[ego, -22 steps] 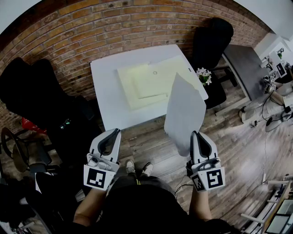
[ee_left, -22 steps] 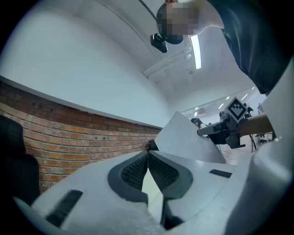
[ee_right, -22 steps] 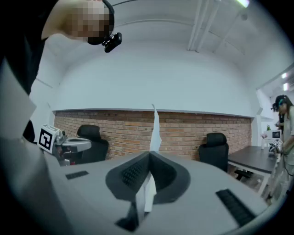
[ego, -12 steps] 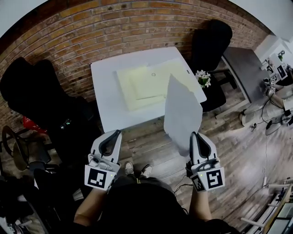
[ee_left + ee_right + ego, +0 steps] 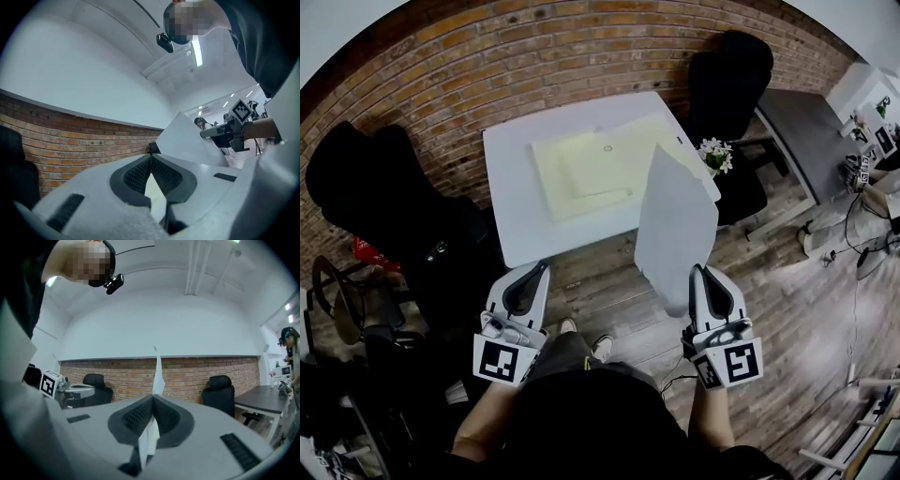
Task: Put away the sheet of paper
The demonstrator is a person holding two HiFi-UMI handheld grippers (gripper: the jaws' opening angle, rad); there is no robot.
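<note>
A white sheet of paper (image 5: 676,225) stands upright in the air in front of the white table (image 5: 514,197). My right gripper (image 5: 701,277) is shut on the sheet's lower edge. In the right gripper view the sheet (image 5: 158,371) shows edge-on, rising from between the closed jaws of my right gripper (image 5: 153,398). Level with it and a shoulder's width to its left, my left gripper (image 5: 528,278) is shut with nothing in it. In the left gripper view the jaw tips of my left gripper (image 5: 151,157) meet, and the sheet (image 5: 185,140) is off to the right. Pale yellow folders (image 5: 581,169) lie on the table.
Black office chairs stand left of the table (image 5: 384,187) and behind it on the right (image 5: 731,80). A small pot of white flowers (image 5: 715,155) sits by the table's right corner. A dark desk (image 5: 806,131) lies further right, and a brick wall (image 5: 487,56) runs behind.
The sheet has swayed slightly while still held by the right gripper. Both grippers stay almost where they were.
</note>
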